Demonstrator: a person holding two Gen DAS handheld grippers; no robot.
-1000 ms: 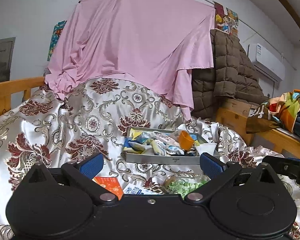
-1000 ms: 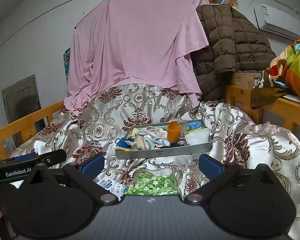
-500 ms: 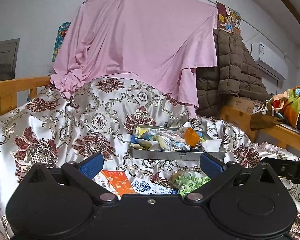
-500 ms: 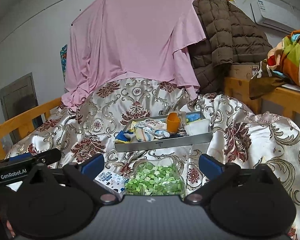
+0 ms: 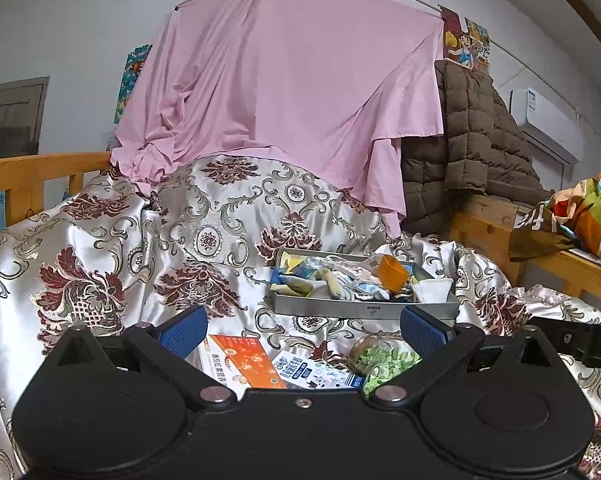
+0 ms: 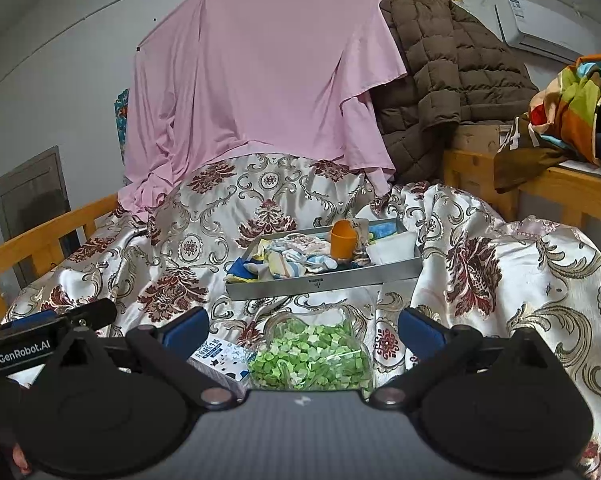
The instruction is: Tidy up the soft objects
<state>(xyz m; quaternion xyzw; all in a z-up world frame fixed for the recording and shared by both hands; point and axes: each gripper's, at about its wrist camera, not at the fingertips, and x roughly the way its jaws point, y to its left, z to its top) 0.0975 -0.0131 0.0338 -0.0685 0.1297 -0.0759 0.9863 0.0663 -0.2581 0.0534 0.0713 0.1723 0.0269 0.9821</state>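
We hold both grippers above a bed covered with a shiny floral bedspread (image 5: 100,248). The left gripper (image 5: 300,330) has its jaws wide apart and grips nothing; the right gripper (image 6: 302,326) likewise stands with jaws spread and empty. On the side of the left gripper, seen from the right wrist, we read "GenRobot.AI" in white letters.

The soft things, a heap of small socks (image 6: 288,258) in blue, white and yellow, lie in a grey metal tray (image 6: 324,282) on the bedspread ahead of both grippers. An orange cup (image 6: 342,240) stands among them, and a white cup (image 5: 432,290) lies at the tray's right end. A small label sits on the tray's front wall, too small to read.

Nearer to us, between the tray and the grippers, lie an orange packet (image 5: 240,362) with Chinese writing, a white-and-blue carton (image 5: 312,372) also printed in Chinese, and a clear bag of green pieces (image 6: 310,356). A pink sheet (image 5: 284,88) hangs behind the bed.
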